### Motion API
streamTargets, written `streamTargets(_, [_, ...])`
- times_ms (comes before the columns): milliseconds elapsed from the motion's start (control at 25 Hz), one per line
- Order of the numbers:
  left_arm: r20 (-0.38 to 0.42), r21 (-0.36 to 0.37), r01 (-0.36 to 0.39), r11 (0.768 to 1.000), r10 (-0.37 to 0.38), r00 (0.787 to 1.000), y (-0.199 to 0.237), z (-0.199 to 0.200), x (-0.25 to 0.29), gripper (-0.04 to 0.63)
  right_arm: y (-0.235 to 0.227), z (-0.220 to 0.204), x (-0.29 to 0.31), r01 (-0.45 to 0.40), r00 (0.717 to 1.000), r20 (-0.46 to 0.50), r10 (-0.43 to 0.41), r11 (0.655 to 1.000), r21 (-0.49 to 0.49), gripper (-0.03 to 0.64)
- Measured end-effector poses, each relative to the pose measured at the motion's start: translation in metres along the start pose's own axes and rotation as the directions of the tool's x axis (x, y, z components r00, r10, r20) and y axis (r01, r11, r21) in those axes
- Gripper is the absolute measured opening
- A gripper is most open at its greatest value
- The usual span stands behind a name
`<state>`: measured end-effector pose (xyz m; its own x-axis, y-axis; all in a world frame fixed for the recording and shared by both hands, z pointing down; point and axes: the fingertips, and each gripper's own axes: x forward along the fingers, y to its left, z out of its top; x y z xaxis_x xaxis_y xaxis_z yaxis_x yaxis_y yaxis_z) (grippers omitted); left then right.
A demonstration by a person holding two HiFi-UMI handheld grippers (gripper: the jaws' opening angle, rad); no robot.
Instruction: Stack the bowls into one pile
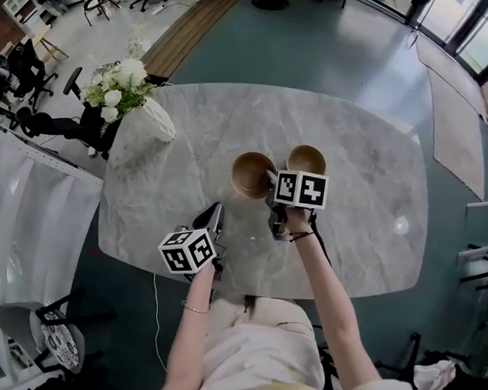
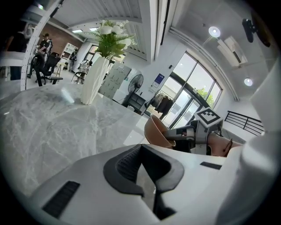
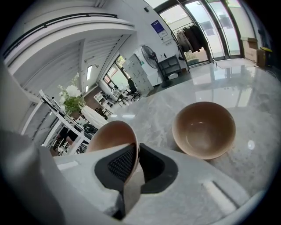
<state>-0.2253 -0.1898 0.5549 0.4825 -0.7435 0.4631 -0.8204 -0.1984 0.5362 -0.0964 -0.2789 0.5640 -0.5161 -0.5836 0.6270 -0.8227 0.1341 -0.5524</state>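
**Jaws pinch bowl by its rim**

Closed on nothing, the left gripper [image 2: 142, 166] hangs over the table's [image 1: 181, 136] near edge. Further in, the right gripper [image 3: 131, 163] is clenched on the held bowl [image 3: 112, 137], whose rim runs up between the pads. That bowl sits tilted, mouth mostly upward; it is smooth, round and tan. Just beyond, to its right, the second bowl [image 3: 204, 129] stands upright on the grey marble.

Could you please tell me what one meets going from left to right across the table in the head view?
Flower vase → left gripper → held bowl → second bowl, resting on the table.
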Motion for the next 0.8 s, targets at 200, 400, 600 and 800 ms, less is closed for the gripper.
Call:
streamTargets(200, [0.000,0.010,0.010,1.000,-0.010,1.000,-0.024,-0.005,0.010,0.000,-0.020,0.013,-0.018,0.000,1.000,0.028,-0.001,1.000,0.022,0.026])
streamTargets(400, [0.012,0.015,0.016,1.000,-0.016,1.000,-0.047,-0.007,0.017,0.000,-0.038,0.029,-0.035,-0.001,0.998,0.059,-0.002,0.999,0.040,0.026])
streamTargets(600, [0.024,0.017,0.016,1.000,-0.017,1.000,-0.062,-0.009,0.024,0.000,-0.056,0.043,-0.047,0.004,0.996,0.091,-0.009,0.998,0.061,0.026])
streamTargets(800, [0.032,0.016,0.015,1.000,-0.015,0.999,-0.072,-0.013,0.035,0.000,-0.078,0.056,-0.055,0.018,0.992,0.122,-0.030,0.995,0.098,0.026])
